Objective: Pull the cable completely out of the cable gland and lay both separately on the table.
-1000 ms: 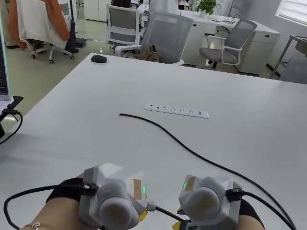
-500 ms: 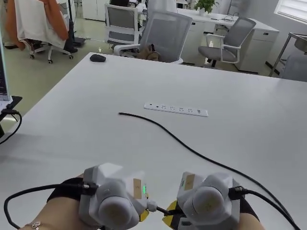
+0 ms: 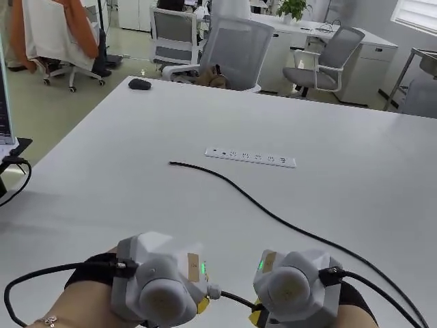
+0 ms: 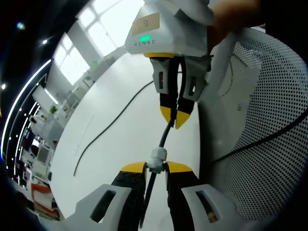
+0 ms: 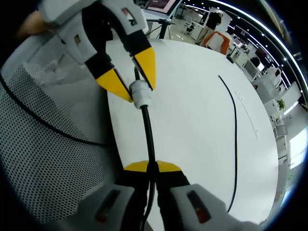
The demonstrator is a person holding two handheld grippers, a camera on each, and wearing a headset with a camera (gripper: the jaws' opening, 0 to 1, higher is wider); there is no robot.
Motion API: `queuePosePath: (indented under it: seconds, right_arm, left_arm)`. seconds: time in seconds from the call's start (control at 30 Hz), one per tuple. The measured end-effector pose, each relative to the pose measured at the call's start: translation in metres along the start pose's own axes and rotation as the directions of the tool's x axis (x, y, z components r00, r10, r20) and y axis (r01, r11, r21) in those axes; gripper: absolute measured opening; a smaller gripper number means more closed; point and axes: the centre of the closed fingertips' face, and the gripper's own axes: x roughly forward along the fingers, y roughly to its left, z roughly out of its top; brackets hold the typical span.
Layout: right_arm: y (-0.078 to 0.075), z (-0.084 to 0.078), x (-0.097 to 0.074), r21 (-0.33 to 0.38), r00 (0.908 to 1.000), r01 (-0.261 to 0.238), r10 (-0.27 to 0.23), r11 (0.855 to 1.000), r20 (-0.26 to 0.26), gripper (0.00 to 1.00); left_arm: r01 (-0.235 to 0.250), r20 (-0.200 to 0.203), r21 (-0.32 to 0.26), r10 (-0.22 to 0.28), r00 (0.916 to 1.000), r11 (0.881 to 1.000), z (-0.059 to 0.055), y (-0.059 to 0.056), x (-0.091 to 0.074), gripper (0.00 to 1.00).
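Cable (image 5: 147,130) end and cable gland (image 5: 139,94) are both up off the table (image 3: 136,171), held between the 2 grippers at the near edge.

Left gripper (image 4: 155,168): yellow-tipped jaws clenched on the white gland, 1 tip on each side of it. In the left gripper view I see the black cable pass through the gland and run on down between the jaws.

Right gripper (image 5: 147,167): jaws pinched tight on the cable itself, near the gland. A short bare stretch of cable spans the gap between the 2 sets of tips. The grippers face each other nose to nose, tips near but apart.

Gland sits on the cable; the 2 parts are not separated and neither lies on the table.

In the head view, the rest of the cable lies on the tabletop in 1 long, gently curving diagonal, from the lower right up to a free end near the middle. That free end rests near the left end of a white power strip (image 3: 251,157), not touching it.

Dark mouse (image 3: 140,83) at the far left corner of the table, well apart from the work. Grey office chair (image 3: 235,51) beyond the far edge. White perforated mesh (image 4: 260,96) beside the grippers in both gripper views; I cannot tell what it belongs to.
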Motion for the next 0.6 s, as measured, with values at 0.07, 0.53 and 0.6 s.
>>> queuePosePath:
  seconds: [0.07,0.53,0.6]
  right_arm:
    - [0.0,-0.002,0.0,0.003,1.0,0.0,0.0,1.0,-0.01,0.02]
    - [-0.006,-0.017,0.0,0.017,0.9962,0.021,-0.019,1.0,-0.085,0.13]
    - [0.001,-0.01,0.001,0.015,0.9989,-0.012,0.013,1.0,-0.044,0.14]
  left_arm:
    - [0.0,0.0,-0.001,0.0,1.0,1.0,0.0,0.0,0.0,0.17]
    - [0.005,0.003,-0.005,-0.005,1.0,1.0,0.0,0.0,0.001,0.17]
    - [0.013,0.002,-0.004,-0.013,0.9999,1.0,0.0,-0.002,0.001,0.17]
